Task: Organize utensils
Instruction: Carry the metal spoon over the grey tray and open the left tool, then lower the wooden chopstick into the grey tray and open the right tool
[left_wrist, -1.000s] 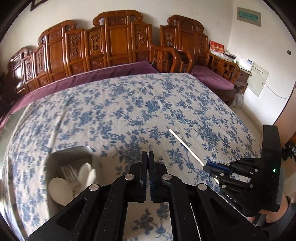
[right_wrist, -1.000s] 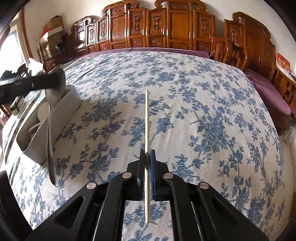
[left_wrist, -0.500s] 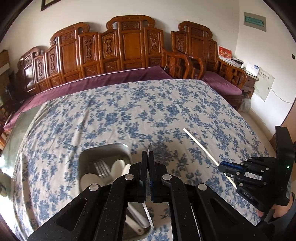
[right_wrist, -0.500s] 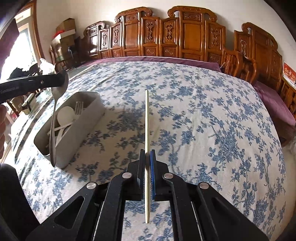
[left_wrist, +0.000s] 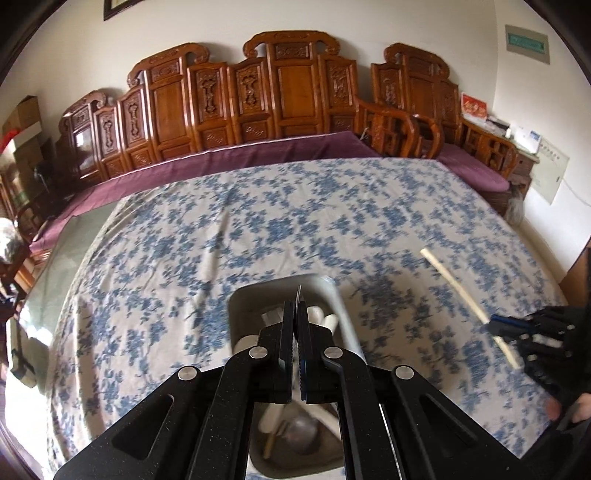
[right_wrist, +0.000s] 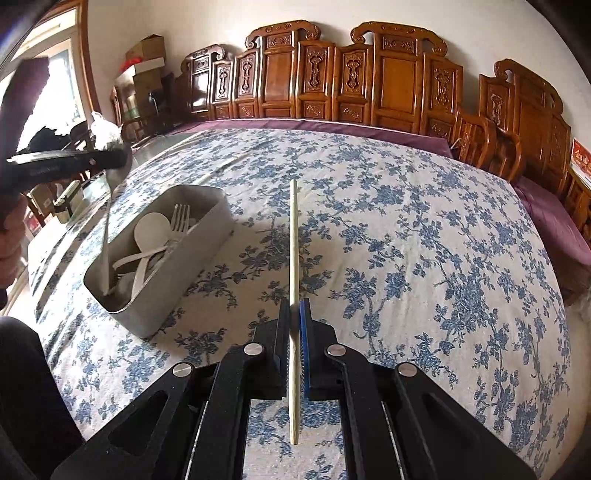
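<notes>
One chopstick (right_wrist: 293, 258) upright between right gripper (right_wrist: 294, 317) jaws

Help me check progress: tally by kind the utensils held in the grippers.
Chopstick: 1
Metal spoon: 1
Total: 2

1 gray bin (right_wrist: 173, 280) on 1 flowery cloth (right_wrist: 406, 229). Inside: 1 white fork (right_wrist: 180, 218), approx. 2 white spoons (right_wrist: 151, 229). 1 metal spoon (right_wrist: 110, 206), 1 chopstick (right_wrist: 293, 258), 2 grippers (right_wrist: 294, 314) (left_wrist: 295, 314).
</notes>
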